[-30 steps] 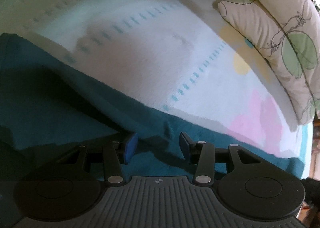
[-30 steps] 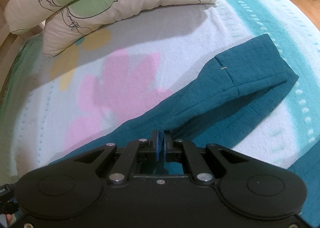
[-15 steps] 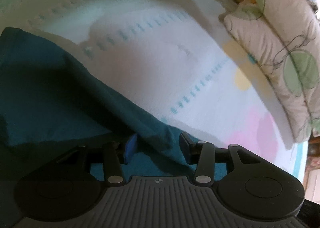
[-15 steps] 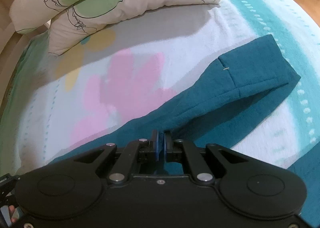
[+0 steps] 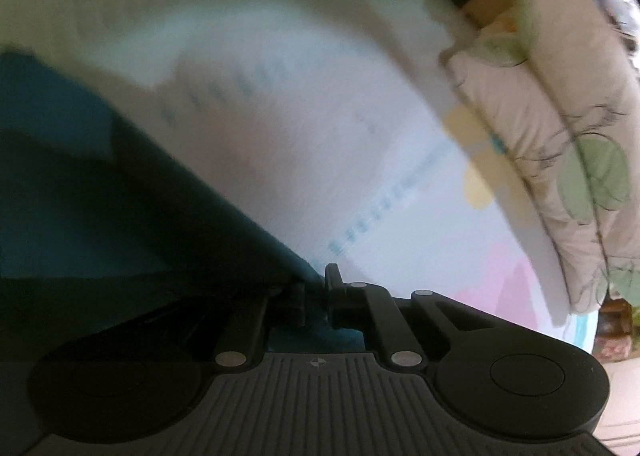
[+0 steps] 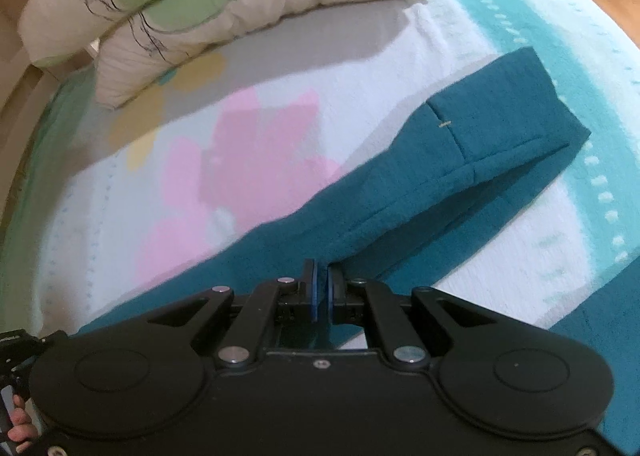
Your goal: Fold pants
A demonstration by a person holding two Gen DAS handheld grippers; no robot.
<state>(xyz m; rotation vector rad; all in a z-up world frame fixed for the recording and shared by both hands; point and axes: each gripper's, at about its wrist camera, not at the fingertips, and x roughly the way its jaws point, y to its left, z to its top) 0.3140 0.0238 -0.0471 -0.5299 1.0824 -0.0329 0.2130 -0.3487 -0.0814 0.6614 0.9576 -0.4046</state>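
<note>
Your right gripper point(image 6: 320, 288) is clamped on a fold of the teal pants point(image 6: 460, 176); the blue pads sit almost together with a thin layer of cloth between them. Your left gripper point(image 5: 316, 290) also appears clamped on the pants' edge, though that view is blurred and dark, so I judge the hold from the narrow gap and the fabric running straight into it.

Risks, as I judge them:
- The right bite is shallow, at the cloth's edge. A quick pull would strip the fabric out and drop the leg.
- The two layers beyond the right gripper are not aligned; one hangs below the other. Lifting unevenly would set a skewed crease.
- The blur in the left view suggests fast motion. Speed there could drag the cloth out of line.

Position and heading: taking the floral pillow point(image 6: 208, 4) as the landmark, the pants lie on the blanket point(image 6: 248, 144) well apart from it, on the side nearer you. The leg's long axis runs from the right gripper away to the upper right, its hemmed end point(image 6: 520, 104) pointing at the blanket's teal border, past the pillow's right end.
</note>
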